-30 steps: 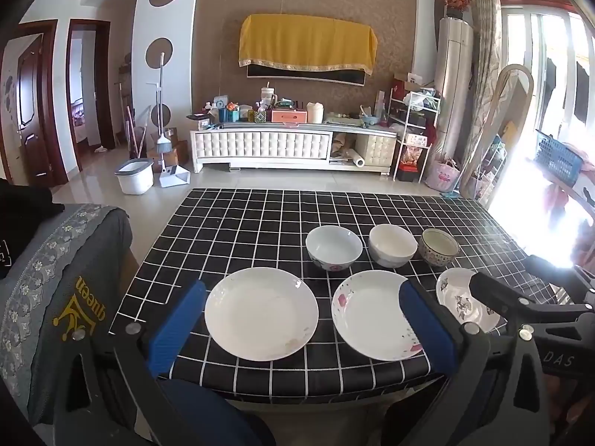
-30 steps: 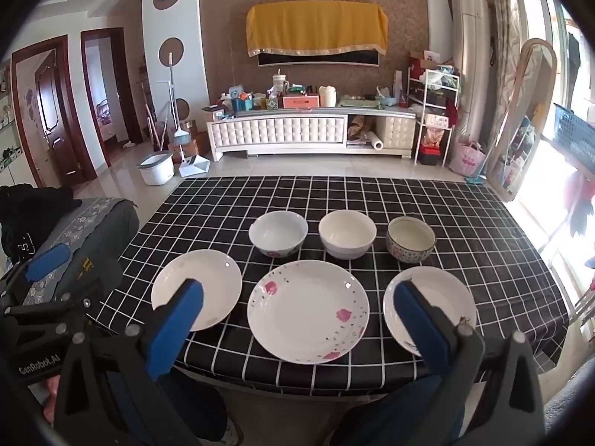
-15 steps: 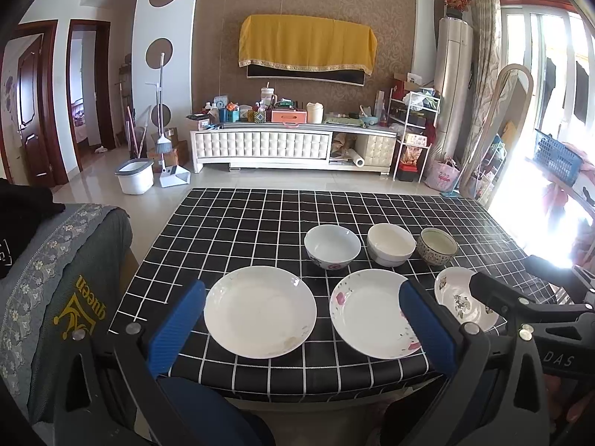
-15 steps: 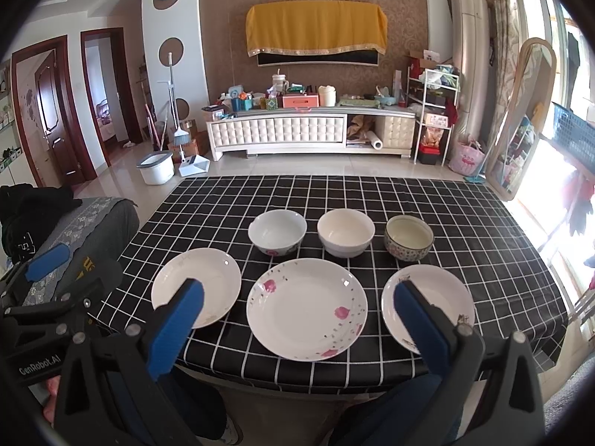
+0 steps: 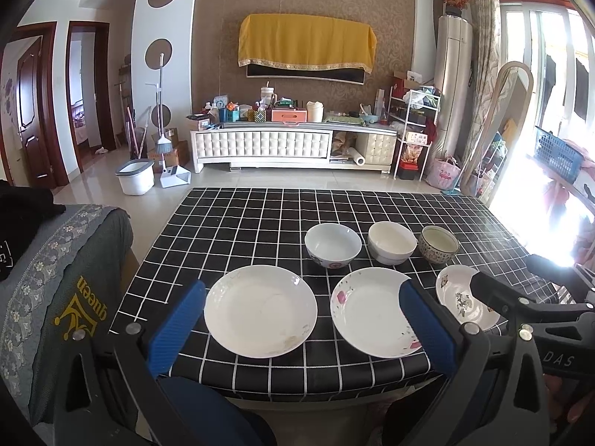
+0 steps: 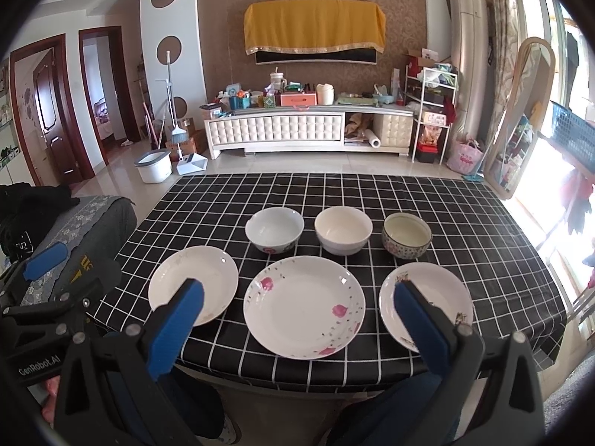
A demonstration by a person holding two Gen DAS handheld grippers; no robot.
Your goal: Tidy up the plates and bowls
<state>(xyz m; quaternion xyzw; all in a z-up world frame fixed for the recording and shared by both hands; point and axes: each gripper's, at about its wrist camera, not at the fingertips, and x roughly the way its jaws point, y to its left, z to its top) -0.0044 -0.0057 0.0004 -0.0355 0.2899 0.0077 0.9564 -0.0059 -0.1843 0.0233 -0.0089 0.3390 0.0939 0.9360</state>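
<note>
White china sits untouched, three plates (image 6: pixel 304 304) near and three bowls (image 6: pixel 343 234) far on the checked table (image 6: pixel 465 204), while my left gripper (image 5: pixel 301 319) and right gripper (image 6: pixel 297 319), both spread empty, have barely crept closer, so sorting hasn't begun.

floral plate (image 5: pixel 461 303): partly behind right claw arm | plain plate (image 6: pixel 193 284): near edge behind pad

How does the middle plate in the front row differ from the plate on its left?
The middle plate carries pink flower prints and small specks; the left plate looks almost plain white. The middle plate also looks larger than the left plate. Both are round, lie flat and empty on the checked tablecloth, untouched by either gripper.
</note>
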